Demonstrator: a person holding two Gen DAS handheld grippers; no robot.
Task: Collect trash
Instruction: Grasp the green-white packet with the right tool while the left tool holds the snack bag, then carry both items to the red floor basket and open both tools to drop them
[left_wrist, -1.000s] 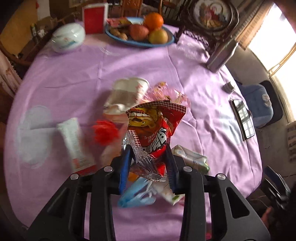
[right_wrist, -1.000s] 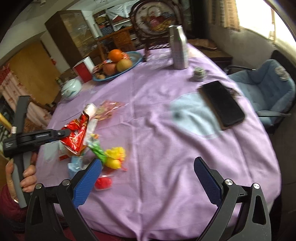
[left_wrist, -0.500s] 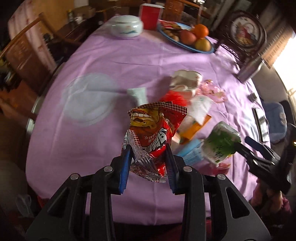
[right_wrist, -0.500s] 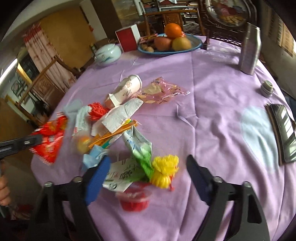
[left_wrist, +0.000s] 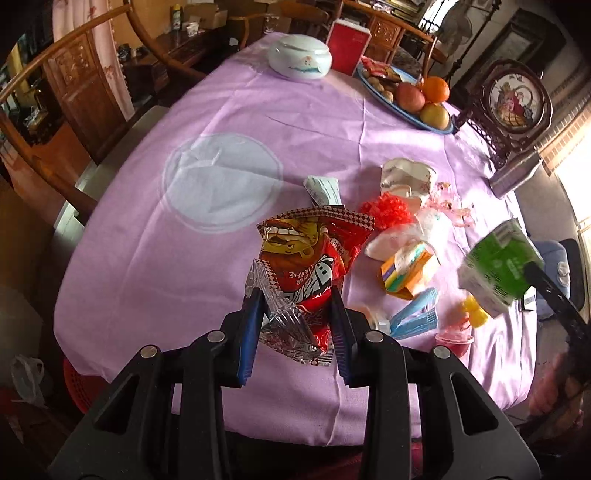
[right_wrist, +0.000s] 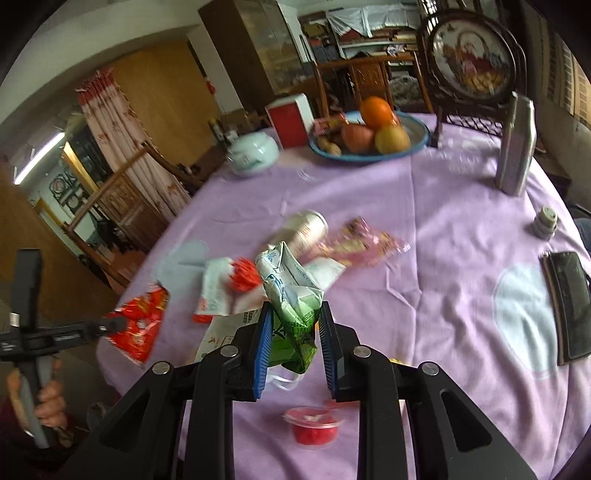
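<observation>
fruit plate (right_wrist: 419, 142) | white lidded bowl (left_wrist: 299, 59) | steel flask (right_wrist: 515, 146) | red box (left_wrist: 347, 48)

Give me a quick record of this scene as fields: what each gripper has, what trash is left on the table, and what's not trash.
left gripper: shut on red snack bag, held above the table
right gripper: shut on green carton, lifted
trash left on tablecloth: red jelly cup, paper cup on its side, pink wrapper, orange packet
not trash: fruit plate, metal flask, phone
</observation>
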